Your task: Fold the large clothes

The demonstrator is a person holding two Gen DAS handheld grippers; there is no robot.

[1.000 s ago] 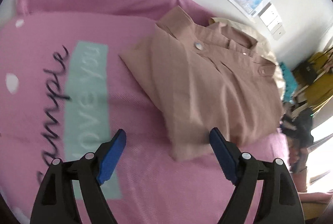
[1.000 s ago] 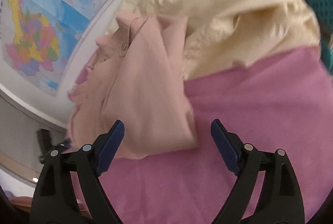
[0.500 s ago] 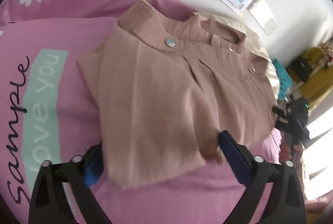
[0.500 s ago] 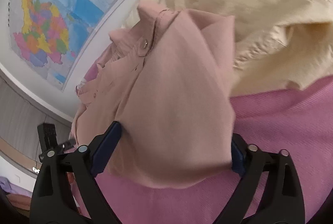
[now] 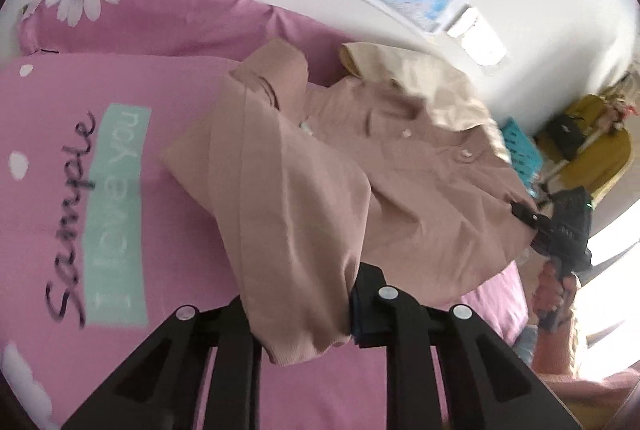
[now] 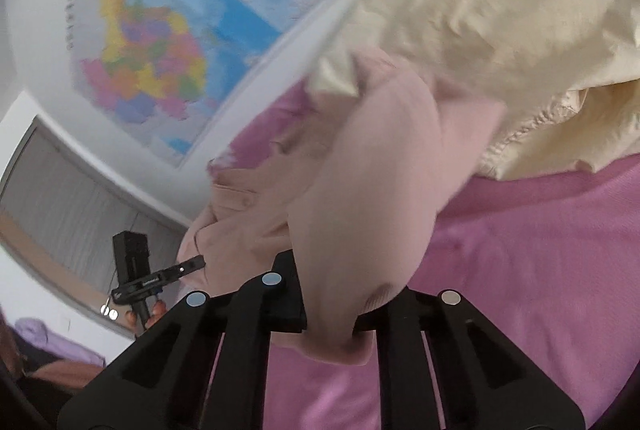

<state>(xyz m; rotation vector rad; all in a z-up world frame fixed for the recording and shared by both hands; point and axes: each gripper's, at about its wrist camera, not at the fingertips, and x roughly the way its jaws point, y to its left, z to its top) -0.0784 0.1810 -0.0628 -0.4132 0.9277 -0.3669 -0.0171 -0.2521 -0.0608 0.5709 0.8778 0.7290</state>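
With both grippers closing on the near hem of the shirt (image 5: 304, 190), left gripper (image 5: 304, 318) and right gripper (image 6: 340, 314) each pinch a corner. Shirt's length runs from you toward the bed's (image 5: 60, 210) far edge, collar farthest; fold that way.

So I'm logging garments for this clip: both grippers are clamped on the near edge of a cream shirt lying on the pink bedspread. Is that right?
Not quite: the clamped garment is the dusty-pink shirt, not a cream one. The left wrist view shows the left gripper closing on its near edge; the right gripper pinches the same fabric. A cream garment lies behind it, ungripped, on the pink bedspread.
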